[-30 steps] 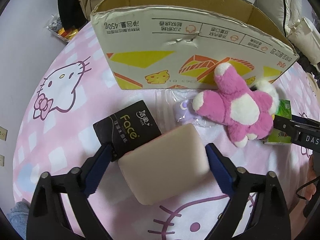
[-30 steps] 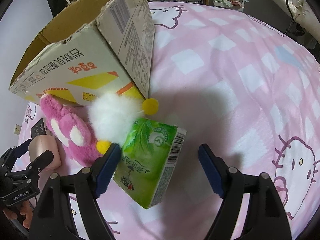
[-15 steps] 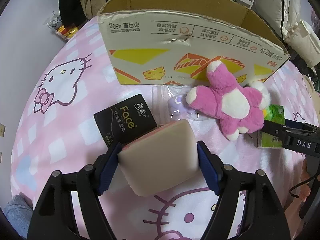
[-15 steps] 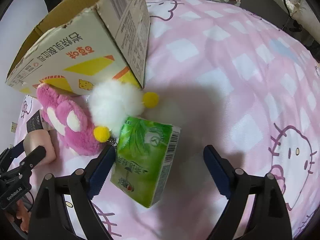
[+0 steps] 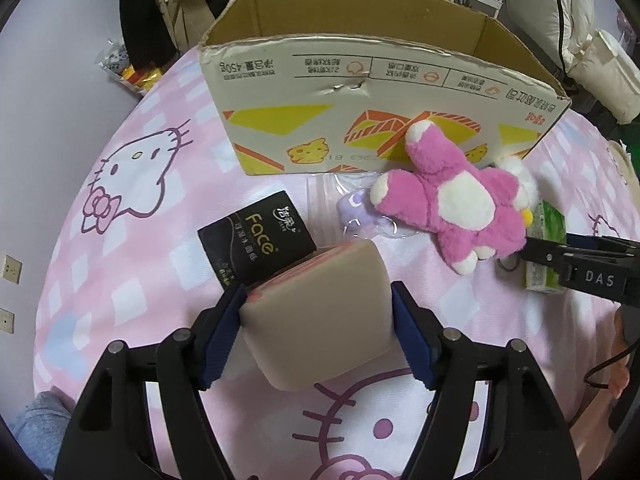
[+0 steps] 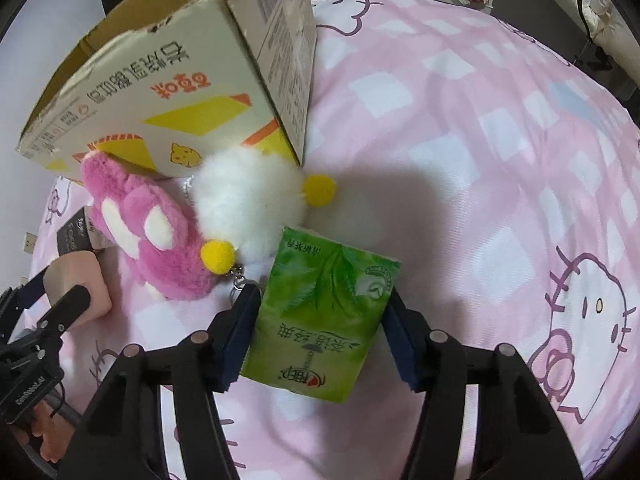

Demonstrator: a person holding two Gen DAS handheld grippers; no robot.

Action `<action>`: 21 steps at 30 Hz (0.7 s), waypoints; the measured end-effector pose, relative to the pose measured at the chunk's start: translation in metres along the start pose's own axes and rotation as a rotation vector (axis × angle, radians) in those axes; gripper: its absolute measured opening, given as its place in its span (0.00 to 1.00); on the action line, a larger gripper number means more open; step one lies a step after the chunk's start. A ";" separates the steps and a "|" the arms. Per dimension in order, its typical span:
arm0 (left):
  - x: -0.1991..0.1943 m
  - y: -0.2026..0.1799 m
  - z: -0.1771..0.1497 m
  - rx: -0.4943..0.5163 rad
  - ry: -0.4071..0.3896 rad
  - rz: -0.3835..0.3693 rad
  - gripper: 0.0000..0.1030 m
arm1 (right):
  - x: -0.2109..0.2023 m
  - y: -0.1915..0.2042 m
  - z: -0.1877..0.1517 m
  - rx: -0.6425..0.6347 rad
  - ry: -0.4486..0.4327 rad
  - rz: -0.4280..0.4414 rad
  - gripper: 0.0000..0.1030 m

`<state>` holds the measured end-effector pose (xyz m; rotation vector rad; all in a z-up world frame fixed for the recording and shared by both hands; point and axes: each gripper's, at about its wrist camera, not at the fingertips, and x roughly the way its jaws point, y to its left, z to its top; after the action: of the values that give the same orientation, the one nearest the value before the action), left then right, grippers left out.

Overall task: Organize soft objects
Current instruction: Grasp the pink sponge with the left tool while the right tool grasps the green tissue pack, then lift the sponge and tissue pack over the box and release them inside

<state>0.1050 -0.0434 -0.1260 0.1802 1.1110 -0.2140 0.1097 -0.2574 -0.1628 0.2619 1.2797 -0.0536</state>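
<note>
Beige foam block: clamped between the left gripper jaws, which stood wide a second ago — now tilted up off the bed.
Green tissue pack: right gripper jaws, apart before, now press both sides.
Cardboard box: open, just behind — likely destination for both.

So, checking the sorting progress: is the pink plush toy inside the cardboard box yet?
No, the pink plush toy lies on the bedsheet against the cardboard box front.

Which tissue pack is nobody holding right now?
The black tissue pack, lying flat on the bedspread. The green tissue pack sits clamped in the right gripper.
</note>
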 end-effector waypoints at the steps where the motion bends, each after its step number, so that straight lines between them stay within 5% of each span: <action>1: -0.001 0.000 0.000 -0.002 -0.002 0.005 0.68 | -0.002 -0.002 0.000 0.003 -0.007 0.005 0.62; 9: -0.001 0.008 -0.001 -0.028 0.008 -0.013 0.57 | -0.038 -0.010 -0.005 0.003 -0.165 0.037 0.62; 21: -0.038 -0.002 -0.011 0.017 -0.102 0.023 0.54 | -0.089 -0.010 -0.013 -0.037 -0.412 0.089 0.62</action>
<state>0.0793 -0.0392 -0.0967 0.1949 1.0061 -0.2100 0.0699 -0.2735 -0.0828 0.2604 0.8577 -0.0070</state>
